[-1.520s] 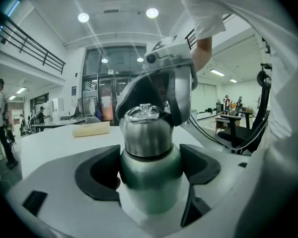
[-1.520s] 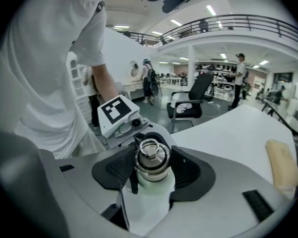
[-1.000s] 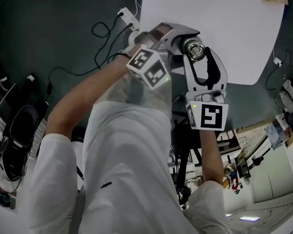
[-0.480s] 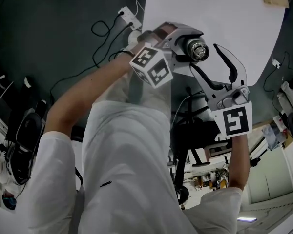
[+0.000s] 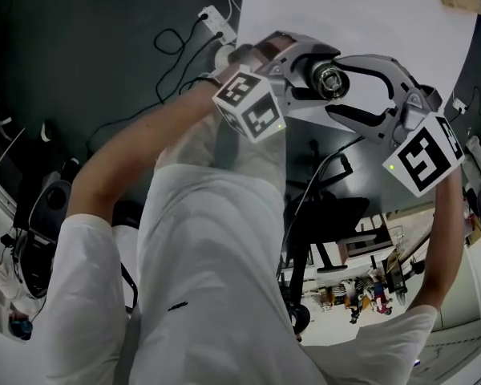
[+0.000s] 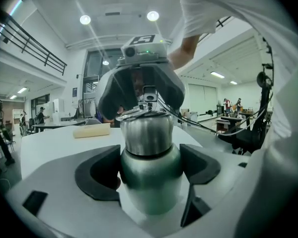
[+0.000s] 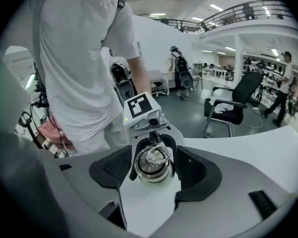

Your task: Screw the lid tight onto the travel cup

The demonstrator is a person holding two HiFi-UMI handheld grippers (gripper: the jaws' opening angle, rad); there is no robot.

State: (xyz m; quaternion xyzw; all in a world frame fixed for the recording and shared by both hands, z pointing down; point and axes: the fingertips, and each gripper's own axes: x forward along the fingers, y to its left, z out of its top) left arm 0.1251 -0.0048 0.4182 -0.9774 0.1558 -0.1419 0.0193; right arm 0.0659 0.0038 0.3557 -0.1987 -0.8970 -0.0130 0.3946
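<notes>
— Two grippers are seen. What is held by the left gripper (image 6: 150, 168)?
— The travel cup (image 6: 150, 192) is pinched by its jaws at the green body.
— And the right gripper (image 7: 153, 172)?
— Its jaws have just been opening and are spread around the lid (image 7: 151, 162), which is not touched.

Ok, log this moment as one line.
left gripper: shut on travel cup | right gripper: jaws just opening, lid between them, not gripped

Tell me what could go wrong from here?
The right gripper has just been opening; its fingers stand clear of the steel lid with wire ring between them; reclosing could catch the ring.
Only the left gripper grips the round steel travel cup above the white table; twisting may spin it loose.
</notes>
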